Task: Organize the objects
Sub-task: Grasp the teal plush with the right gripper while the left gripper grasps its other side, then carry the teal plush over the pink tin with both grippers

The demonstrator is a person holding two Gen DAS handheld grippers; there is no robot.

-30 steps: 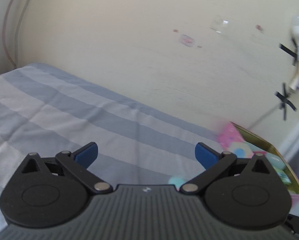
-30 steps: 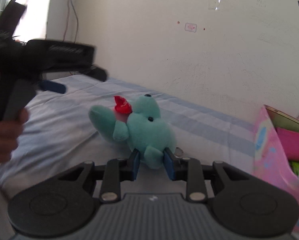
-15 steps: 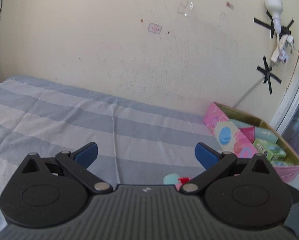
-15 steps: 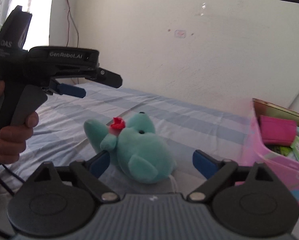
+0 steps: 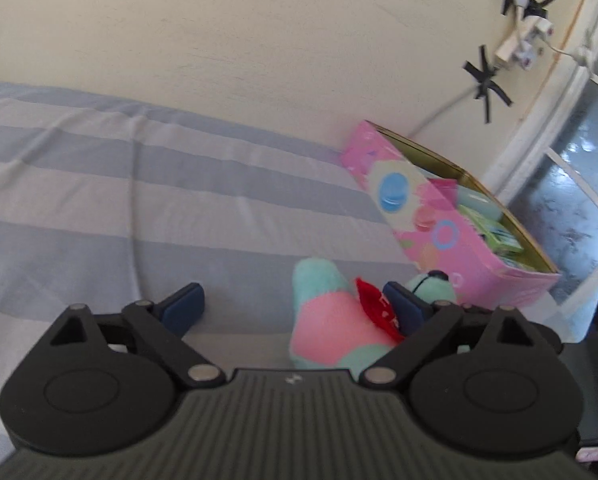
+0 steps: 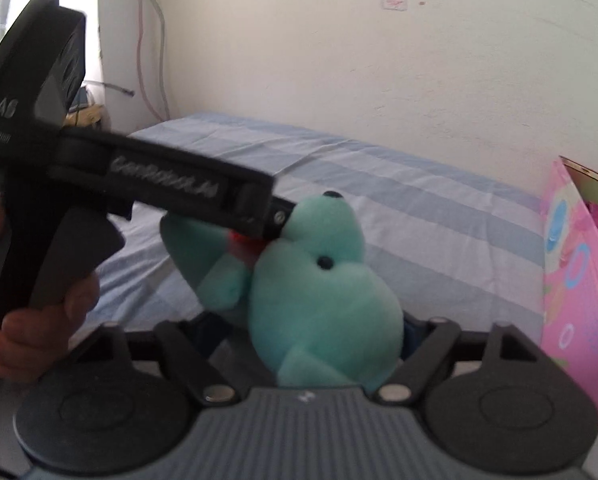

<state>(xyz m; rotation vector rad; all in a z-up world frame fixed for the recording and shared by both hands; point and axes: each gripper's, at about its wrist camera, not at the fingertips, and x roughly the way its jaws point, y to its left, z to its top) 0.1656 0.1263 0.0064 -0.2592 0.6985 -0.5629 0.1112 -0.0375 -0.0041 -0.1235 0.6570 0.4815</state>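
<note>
A teal plush toy (image 5: 327, 320) with a pink belly and a red bow lies on the striped bed sheet (image 5: 139, 200). My left gripper (image 5: 295, 306) is over its upper part, jaws wide but closing. The right pad rests by the red bow and the left pad is clear of the toy. In the right wrist view the plush toy (image 6: 323, 304) fills the gap of my right gripper (image 6: 313, 332), whose jaws are closing around its body. The pads are mostly hidden behind it. The left gripper (image 6: 277, 216) reaches in from the left at the toy's neck.
A pink patterned box (image 5: 451, 236) holding several small packets stands on the bed against the wall, right of the toy; its side (image 6: 579, 280) shows at the right edge. A hand (image 6: 39, 340) holds the left gripper's handle. Cables hang on the wall.
My right gripper let go of the toy's flipper, opened wide and moved in around its body. My left gripper tilted down and swung right until the toy lay between its fingers.
</note>
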